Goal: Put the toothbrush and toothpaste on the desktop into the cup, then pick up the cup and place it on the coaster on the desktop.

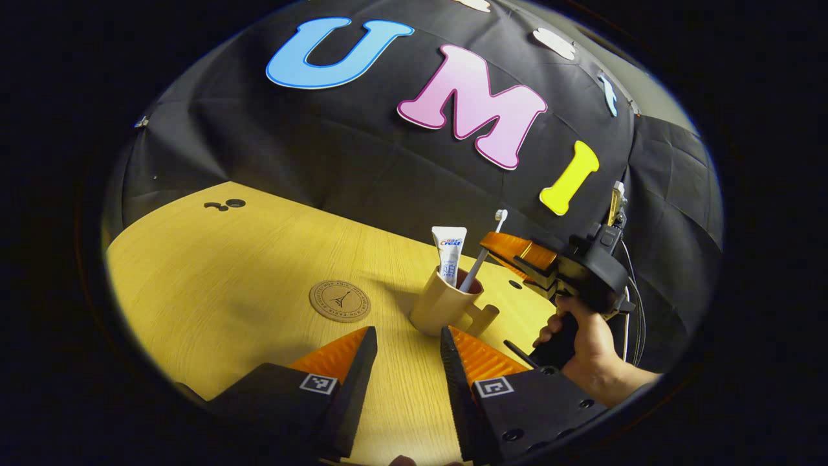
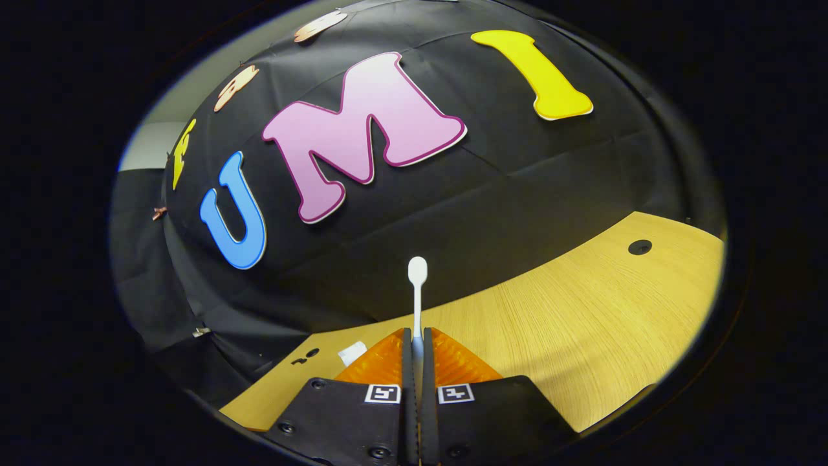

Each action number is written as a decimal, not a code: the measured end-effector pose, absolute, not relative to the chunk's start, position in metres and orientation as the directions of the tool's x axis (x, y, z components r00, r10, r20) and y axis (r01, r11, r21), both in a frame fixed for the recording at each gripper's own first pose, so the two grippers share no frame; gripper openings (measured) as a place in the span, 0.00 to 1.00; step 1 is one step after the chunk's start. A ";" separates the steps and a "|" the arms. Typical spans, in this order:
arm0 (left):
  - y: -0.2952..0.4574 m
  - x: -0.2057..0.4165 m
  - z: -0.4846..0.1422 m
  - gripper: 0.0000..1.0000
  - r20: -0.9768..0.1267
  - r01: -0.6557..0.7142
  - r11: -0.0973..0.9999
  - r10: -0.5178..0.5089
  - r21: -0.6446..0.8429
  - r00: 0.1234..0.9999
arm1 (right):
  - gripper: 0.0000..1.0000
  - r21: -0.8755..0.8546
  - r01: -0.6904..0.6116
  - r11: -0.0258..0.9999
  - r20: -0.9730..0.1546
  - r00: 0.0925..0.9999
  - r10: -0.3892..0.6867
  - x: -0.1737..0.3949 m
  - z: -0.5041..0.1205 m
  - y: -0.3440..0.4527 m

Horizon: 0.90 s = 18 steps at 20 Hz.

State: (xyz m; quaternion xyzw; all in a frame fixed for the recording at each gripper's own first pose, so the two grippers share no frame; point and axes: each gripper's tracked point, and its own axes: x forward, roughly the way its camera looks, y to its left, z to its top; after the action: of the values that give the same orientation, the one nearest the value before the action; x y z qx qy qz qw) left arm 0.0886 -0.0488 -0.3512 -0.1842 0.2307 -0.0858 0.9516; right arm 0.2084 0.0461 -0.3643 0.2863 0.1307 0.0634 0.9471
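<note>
At the bottom centre of the right gripper view, the right gripper (image 2: 414, 343) is clenching the toothbrush (image 2: 417, 291), both fingers pressing on its thin handle while the head is sticking straight up in front of the dark wall (image 2: 517, 194). The desk (image 2: 582, 323) is spreading out to the lower right behind the fingers.

In the left gripper view, that same gripper (image 1: 498, 249) is showing at centre right, held by a hand (image 1: 582, 336), and the toothbrush (image 1: 482, 255) is slanting down from it with its lower end inside the cup (image 1: 443, 307). The toothpaste (image 1: 448, 252) is standing upright in the cup beside it. The cup is sitting on the desk (image 1: 226, 285) just right of centre, its handle pointing to the right. The coaster (image 1: 339, 301) is lying flat to the left of the cup, near it but apart.

At the bottom of that view, the left gripper (image 1: 407, 353) is hanging released, its fingers spread with nothing between them, pointing toward the cup's base.
</note>
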 end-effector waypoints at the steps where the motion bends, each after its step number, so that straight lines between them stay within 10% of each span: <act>1: -0.047 0.089 -0.349 0.63 -0.401 0.076 0.919 -0.243 -0.388 0.883 | 0.06 0.547 -0.047 0.836 -0.213 0.958 0.193 0.208 -0.364 0.046; 18: -0.042 0.080 -0.348 0.63 -0.404 0.055 0.924 -0.218 -0.379 0.889 | 0.28 0.473 -0.109 0.874 -0.308 0.909 0.280 0.166 -0.391 0.060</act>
State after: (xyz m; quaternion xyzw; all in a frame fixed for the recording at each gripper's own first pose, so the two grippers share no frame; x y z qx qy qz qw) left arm 0.0801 -0.0416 -0.3481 -0.1817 0.2250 -0.0715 0.9546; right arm 0.1661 0.0603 -0.3907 0.2287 0.1868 0.1025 0.9499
